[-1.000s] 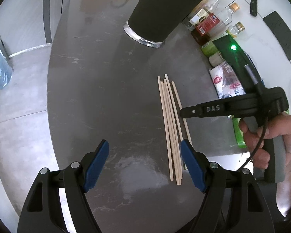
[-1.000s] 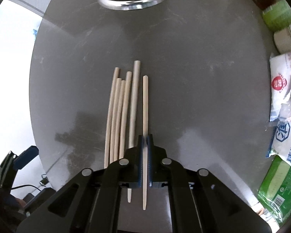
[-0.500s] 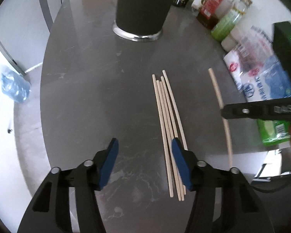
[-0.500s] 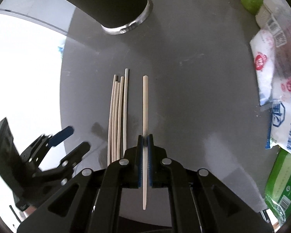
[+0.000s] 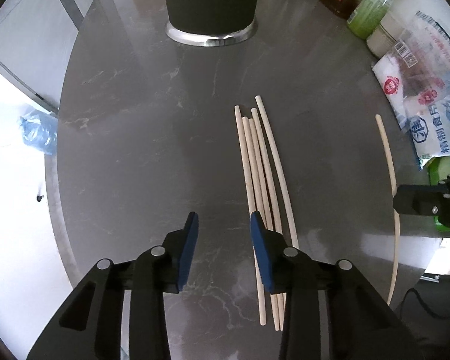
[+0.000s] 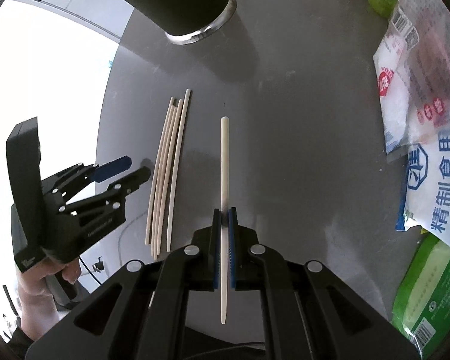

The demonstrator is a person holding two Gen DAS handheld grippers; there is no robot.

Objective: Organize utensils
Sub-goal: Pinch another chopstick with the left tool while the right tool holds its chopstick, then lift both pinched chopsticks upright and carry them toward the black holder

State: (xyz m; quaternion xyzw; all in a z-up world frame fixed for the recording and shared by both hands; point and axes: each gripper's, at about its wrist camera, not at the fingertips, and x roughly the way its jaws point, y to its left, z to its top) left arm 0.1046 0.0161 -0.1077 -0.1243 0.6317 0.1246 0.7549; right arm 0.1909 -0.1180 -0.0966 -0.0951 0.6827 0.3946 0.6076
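In the left wrist view, your left tongs (image 5: 222, 234) are pointing down at the surface (image 5: 135, 150) with the jaws part-way apart; they have just been closing, and nothing is sitting between them. The bundle (image 5: 262, 186) of five chopsticks is lying just right of the right-hand pad, its near ends passing under that finger. Well right of the tongs, one chopstick (image 5: 390, 174) is being carried by the right tongs (image 5: 405, 204) at the frame edge. Ahead, the dark holder (image 5: 210, 3) is standing on its metal base.

In the right wrist view, your right tongs (image 6: 224, 240) are clamping together on that single chopstick (image 6: 224, 162), which is running straight ahead between the pads, its tip sticking out behind them. The bundle (image 6: 165, 174) is lying left of these tongs, with the left tongs (image 6: 126, 169) hovering at its far side. The holder (image 6: 177, 3) is ahead and to the left.

Judging from this, you are barely into the job: one chopstick is lifted but not yet stowed, and five are waiting on the surface. Whether the holder already contains any, you cannot tell here.
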